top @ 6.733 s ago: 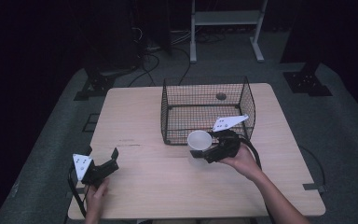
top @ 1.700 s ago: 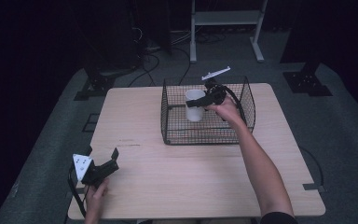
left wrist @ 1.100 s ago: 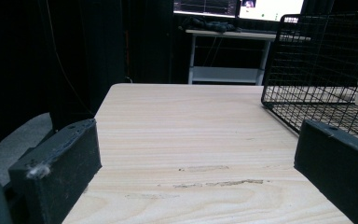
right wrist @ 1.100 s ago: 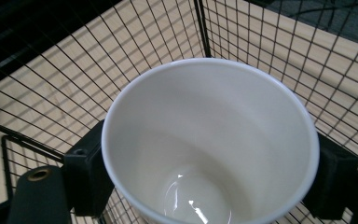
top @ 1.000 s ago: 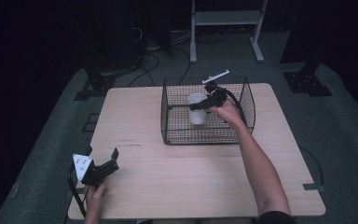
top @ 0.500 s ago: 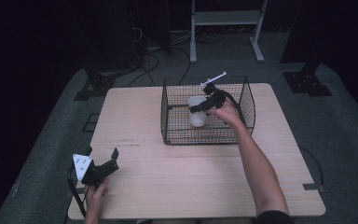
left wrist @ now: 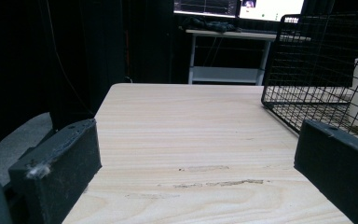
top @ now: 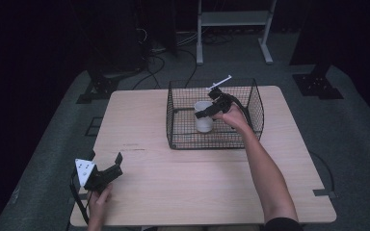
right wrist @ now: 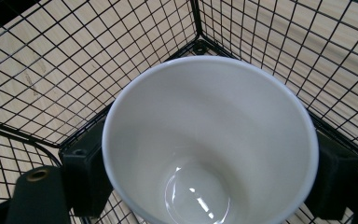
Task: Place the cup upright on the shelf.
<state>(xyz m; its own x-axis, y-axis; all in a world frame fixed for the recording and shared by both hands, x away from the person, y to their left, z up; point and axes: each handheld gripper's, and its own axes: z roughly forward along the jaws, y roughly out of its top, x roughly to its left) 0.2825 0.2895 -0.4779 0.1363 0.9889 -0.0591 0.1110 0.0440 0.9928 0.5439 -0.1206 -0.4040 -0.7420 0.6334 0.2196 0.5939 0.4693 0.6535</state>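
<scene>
While the right gripper [top: 203,114] clamps the white cup [top: 203,117] inside the far wire basket [top: 173,115], its glossy, rigid, breakable walls look slippery; left gripper [top: 116,163] gapes empty.

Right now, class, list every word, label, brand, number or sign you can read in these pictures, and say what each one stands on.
No text can be read.
White ceramic cup: plain, with no print or mark.
Black wire basket: no label.
Light wooden table: bare grain and scuffs, no writing.
Lit screens behind the table in the left gripper view: bright content, too small and blurred to read.
</scene>
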